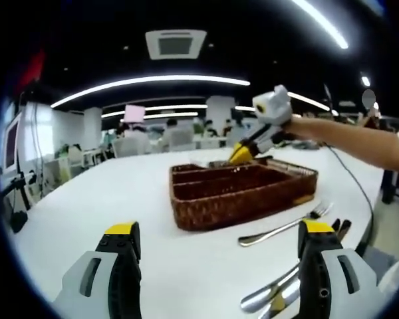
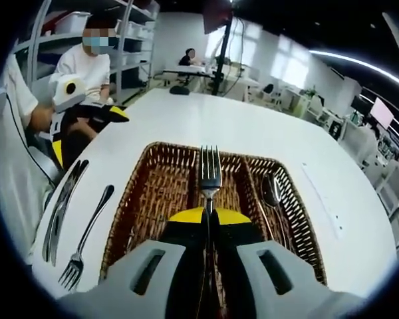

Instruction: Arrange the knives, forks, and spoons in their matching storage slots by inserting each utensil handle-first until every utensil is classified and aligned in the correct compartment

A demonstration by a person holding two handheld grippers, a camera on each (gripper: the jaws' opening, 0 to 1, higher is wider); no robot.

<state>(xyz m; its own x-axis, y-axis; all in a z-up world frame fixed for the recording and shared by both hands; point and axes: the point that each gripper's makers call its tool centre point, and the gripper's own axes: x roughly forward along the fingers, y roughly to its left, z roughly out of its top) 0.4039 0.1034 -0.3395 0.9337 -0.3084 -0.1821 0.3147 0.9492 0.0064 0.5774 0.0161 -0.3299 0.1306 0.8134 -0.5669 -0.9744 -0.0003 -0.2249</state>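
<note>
Right gripper (image 2: 209, 214): you pinch a fork (image 2: 209, 174), tines forward, over the basket's (image 2: 130, 222) middle slot for handle-first insertion.
Left gripper (image 1: 216, 242): yours, spread, waiting short of the basket.
Spoon (image 2: 272, 193): already in the basket's right slot.
Loose cutlery (image 2: 63, 206): beside the basket.

Fork (image 2: 210, 174) upright over wicker tray (image 2: 148, 193) — spoon (image 2: 272, 193) in right slot.

No readable text, label, brand or number shows in either view
</note>
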